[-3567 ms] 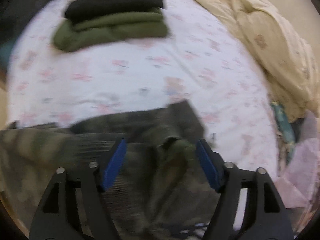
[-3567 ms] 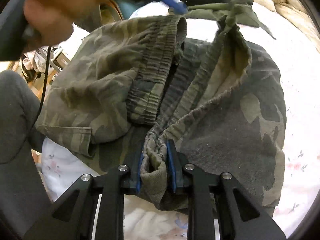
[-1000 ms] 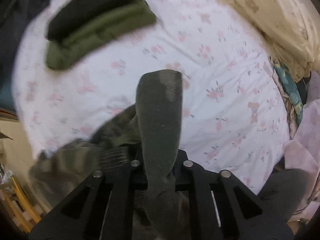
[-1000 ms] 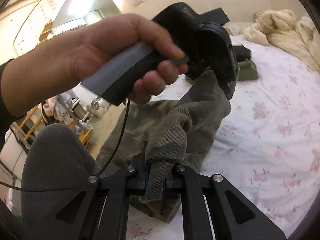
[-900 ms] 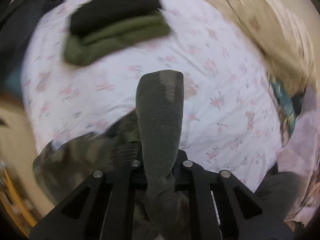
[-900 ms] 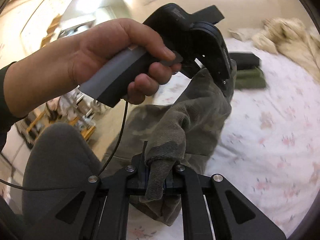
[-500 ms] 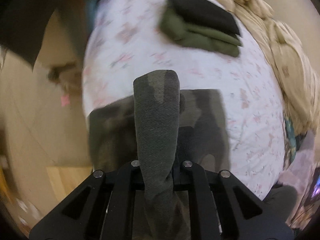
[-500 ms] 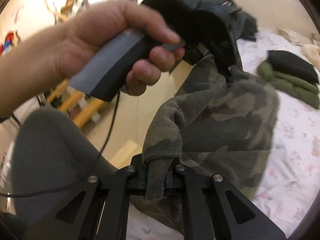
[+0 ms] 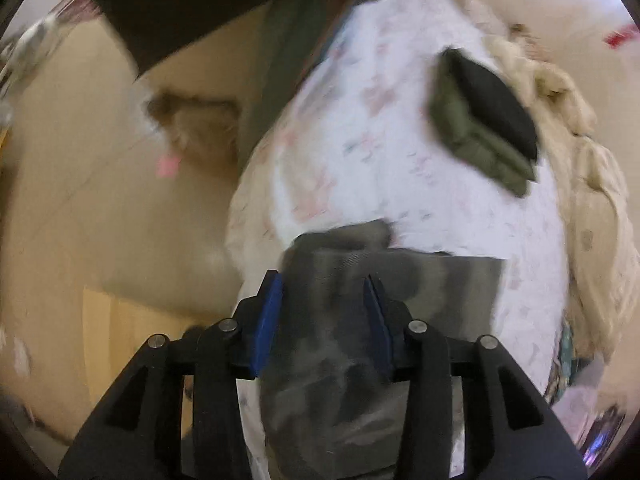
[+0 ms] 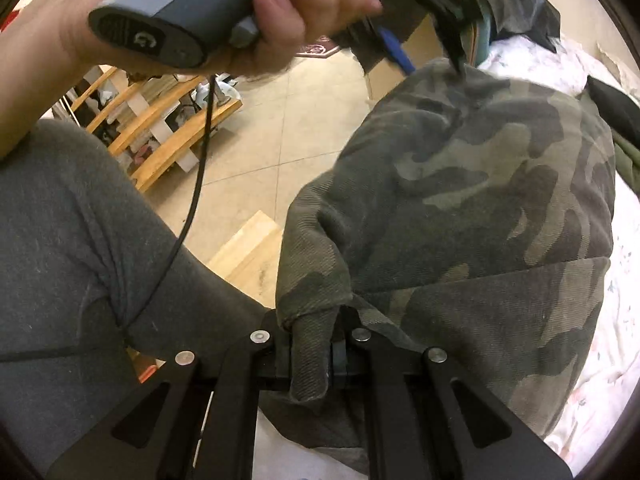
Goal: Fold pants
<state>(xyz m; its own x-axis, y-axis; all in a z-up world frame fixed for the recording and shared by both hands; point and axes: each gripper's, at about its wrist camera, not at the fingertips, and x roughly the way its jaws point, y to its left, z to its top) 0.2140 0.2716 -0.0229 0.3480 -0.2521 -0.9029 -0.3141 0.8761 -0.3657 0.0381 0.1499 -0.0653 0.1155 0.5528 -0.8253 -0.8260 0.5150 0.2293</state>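
Camouflage pants (image 10: 472,200) pinched by right gripper (image 10: 311,354), one pair

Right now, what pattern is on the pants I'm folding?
Green and grey camouflage pants, clearest in the right wrist view.

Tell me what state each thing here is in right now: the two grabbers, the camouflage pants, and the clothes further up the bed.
Left gripper: fingers open, pants lying between them.
Right gripper: shut on a pants edge.
Camouflage pants: folded over on the bed.
Green and black clothes: folded, stacked.
Floral bedsheet: spread flat.
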